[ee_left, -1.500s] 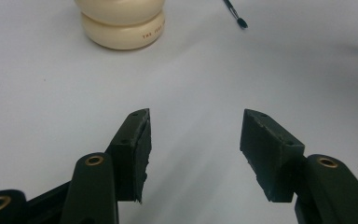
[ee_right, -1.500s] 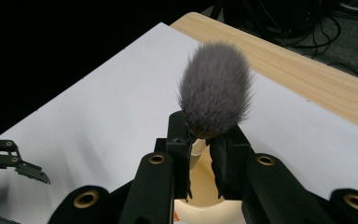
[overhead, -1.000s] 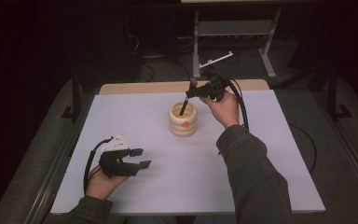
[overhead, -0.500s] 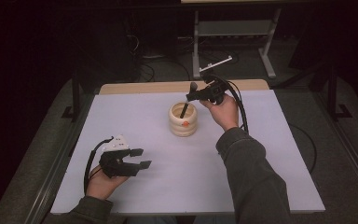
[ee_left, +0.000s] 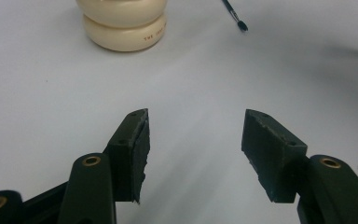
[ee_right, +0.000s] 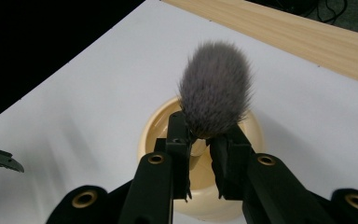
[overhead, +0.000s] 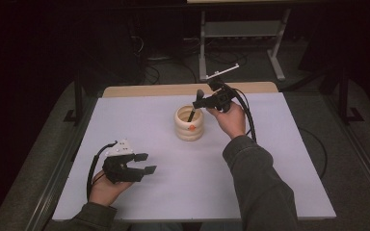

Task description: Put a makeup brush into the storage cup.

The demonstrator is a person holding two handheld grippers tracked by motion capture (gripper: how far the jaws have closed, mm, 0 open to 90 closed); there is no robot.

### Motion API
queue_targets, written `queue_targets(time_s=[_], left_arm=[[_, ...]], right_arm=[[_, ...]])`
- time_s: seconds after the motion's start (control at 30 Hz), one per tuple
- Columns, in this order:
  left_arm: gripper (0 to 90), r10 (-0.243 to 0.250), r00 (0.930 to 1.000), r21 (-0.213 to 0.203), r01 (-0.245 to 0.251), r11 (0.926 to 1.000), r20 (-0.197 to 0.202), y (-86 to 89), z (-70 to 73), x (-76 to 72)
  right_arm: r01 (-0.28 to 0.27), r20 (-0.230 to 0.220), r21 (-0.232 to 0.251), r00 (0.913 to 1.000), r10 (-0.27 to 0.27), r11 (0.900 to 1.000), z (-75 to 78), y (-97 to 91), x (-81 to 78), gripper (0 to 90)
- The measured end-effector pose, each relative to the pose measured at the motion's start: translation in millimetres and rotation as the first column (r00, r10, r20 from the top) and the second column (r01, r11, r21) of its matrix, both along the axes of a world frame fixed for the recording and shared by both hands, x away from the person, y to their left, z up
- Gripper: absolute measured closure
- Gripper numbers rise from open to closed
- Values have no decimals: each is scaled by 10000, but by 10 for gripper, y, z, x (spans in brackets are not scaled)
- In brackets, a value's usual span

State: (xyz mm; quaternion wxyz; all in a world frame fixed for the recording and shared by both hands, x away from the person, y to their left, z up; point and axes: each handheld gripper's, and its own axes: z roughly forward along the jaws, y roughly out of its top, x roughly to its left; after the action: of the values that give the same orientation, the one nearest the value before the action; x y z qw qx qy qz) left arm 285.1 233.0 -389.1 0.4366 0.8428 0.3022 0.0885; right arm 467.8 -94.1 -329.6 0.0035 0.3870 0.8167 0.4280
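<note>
Holding a fluffy brush (ee_right: 216, 88) over the cream pot (overhead: 189, 124), bristles up, handle end down inside the rim.

1 pot sits near the middle of the white table (overhead: 279, 159), with bare surface all round it and the wooden far edge (overhead: 164, 90) just behind. The right gripper (overhead: 204, 102) has its jaws pinching the brush just below the bristles. The left gripper (overhead: 143, 163) rests near the front left corner, well apart from the pot, jaws spread with nothing between them. A 2nd, thin brush (ee_left: 234, 15) lies flat beside the pot. 2 brushes, 1 pot, 2 grippers.
</note>
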Motion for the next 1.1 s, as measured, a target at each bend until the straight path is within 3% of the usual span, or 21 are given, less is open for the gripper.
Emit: queue_targets(time_s=[0.07, 0.5, 0.87, 1.1], left_arm=[[415, -17, 10000, 22, 17, 10000, 6, 0, -4, 2], [416, 50, 10000, 34, -50, 10000, -7, 7, -6, 5], [415, 27, 10000, 96, -27, 10000, -3, 20, -14, 15], [412, 69, 10000, 19, -69, 10000, -48, 18, -19, 17]], right_arm=[[95, -150, 27, 9998, -95, 10000, -18, 5, -4, 765], [112, -39, 6, 9999, -112, 9999, -102, -41, -21, 750], [481, 56, 124, 9988, -481, 9988, -75, -162, -105, 573], [514, 239, 141, 9984, -517, 9986, -75, -286, -200, 511]])
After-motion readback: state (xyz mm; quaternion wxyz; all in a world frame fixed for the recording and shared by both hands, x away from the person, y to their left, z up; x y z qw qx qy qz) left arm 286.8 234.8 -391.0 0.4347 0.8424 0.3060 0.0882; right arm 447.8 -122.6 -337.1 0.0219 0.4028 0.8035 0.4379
